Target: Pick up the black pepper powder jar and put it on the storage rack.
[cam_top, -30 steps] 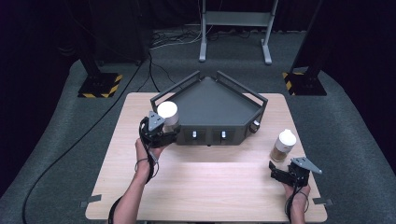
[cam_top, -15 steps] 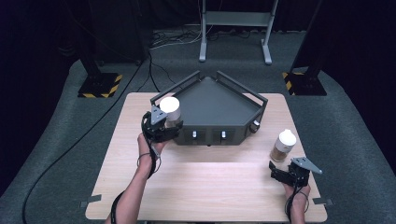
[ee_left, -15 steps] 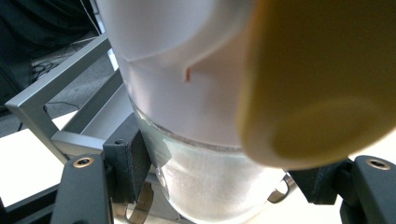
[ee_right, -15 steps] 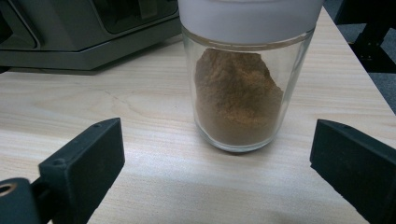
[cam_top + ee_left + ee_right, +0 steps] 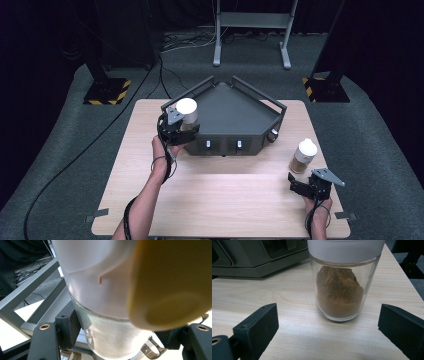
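My left gripper (image 5: pixel 181 131) clamps the white-capped clear glass jar (image 5: pixel 186 111) over the dark grey angular tray (image 5: pixel 235 107); my right gripper (image 5: pixel 306 184) gapes before the white-lidded glass jar of brown powder (image 5: pixel 302 156), not yet grabbed.

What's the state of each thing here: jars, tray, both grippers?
Left gripper: shut on the white-lidded jar, held up at the tray's near left corner.
White-lidded jar: lid on, off the table, gripped at its glass body.
Right gripper: open, jaws apart, just short of the spice jar.
Spice jar: upright on the table, lid on, part full of brown powder, untouched.
Dark tray: on the table, nothing visible inside.
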